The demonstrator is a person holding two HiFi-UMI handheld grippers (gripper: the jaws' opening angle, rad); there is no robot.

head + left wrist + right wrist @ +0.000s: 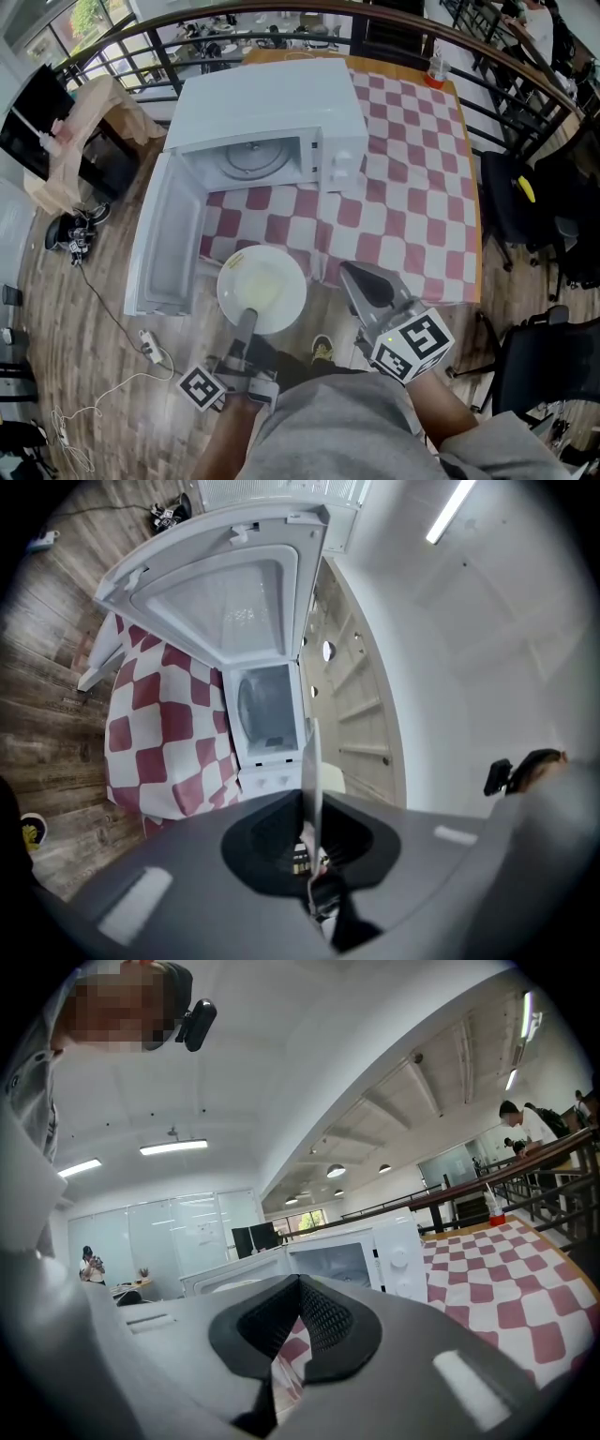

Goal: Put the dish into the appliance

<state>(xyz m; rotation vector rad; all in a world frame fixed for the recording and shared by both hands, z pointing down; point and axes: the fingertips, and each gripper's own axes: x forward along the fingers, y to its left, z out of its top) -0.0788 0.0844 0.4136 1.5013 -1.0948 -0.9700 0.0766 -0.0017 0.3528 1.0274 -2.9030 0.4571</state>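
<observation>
A white microwave (281, 103) stands on the red-and-white checked table (412, 187), its door (169, 234) swung fully open to the left. The cavity, with its glass turntable (251, 159), is empty. A white round dish (262, 284) hangs level just in front of the table's near edge, below the open cavity. My left gripper (247, 317) is shut on the dish's near rim. In the left gripper view the dish (312, 757) shows edge-on between the jaws of the left gripper (312, 803), pointing at the microwave (267, 705). My right gripper (352, 272) is shut and empty, to the right of the dish; the right gripper (300, 1283) faces the microwave (347, 1262).
A dark railing (281, 19) runs behind the table. A bottle with an orange base (436, 70) stands at the table's far right corner. Black chairs (525, 197) stand to the right. Cables and a power strip (150, 347) lie on the wooden floor at left.
</observation>
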